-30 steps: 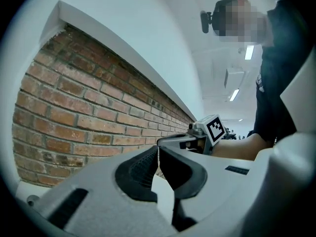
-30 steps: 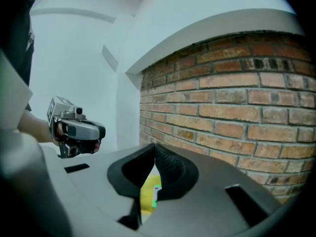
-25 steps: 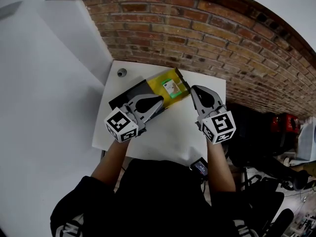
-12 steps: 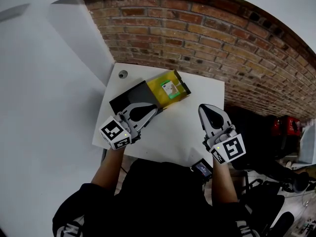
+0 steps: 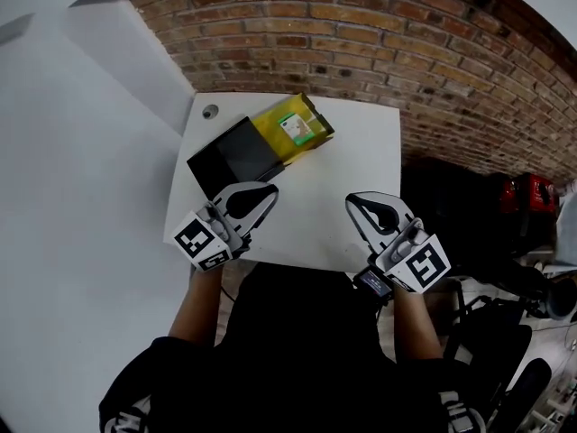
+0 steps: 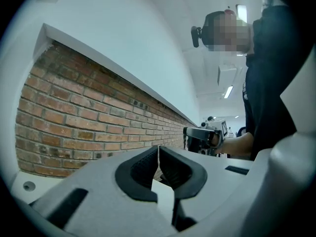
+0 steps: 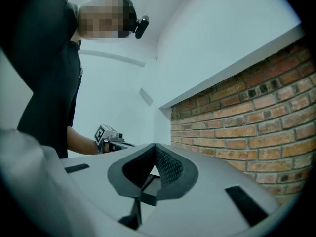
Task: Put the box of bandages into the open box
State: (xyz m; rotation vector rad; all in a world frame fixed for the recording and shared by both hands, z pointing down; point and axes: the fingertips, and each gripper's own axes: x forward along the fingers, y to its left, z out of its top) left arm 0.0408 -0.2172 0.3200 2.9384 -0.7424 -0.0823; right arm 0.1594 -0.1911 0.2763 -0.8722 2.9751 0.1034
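A small green and white box of bandages [image 5: 293, 126] lies inside the open box [image 5: 267, 142], whose inside is yellow and whose black lid [image 5: 227, 159] lies flat to its left, at the far left of the white table [image 5: 361, 152]. My left gripper [image 5: 271, 190] hovers near the table's front edge, just short of the lid, shut with nothing in it. The right gripper [image 5: 352, 202] is at the front right, also shut and holding nothing. The left gripper view shows touching jaws [image 6: 158, 150] and the right gripper [image 6: 203, 137] beyond. In the right gripper view the closed jaws [image 7: 155, 147] point toward the left gripper [image 7: 108, 134].
A brick wall [image 5: 433, 52] runs behind the table. A small round grey fitting [image 5: 210, 111] sits in the table's far left corner. Dark equipment and a red object [image 5: 532, 192] stand on the floor to the right. A small screen device [image 5: 371, 282] sits by my right wrist.
Both grippers have drawn back from the open box toward the table's front edge. The right one swung out and back to the right. The bandage box stays in the yellow box.
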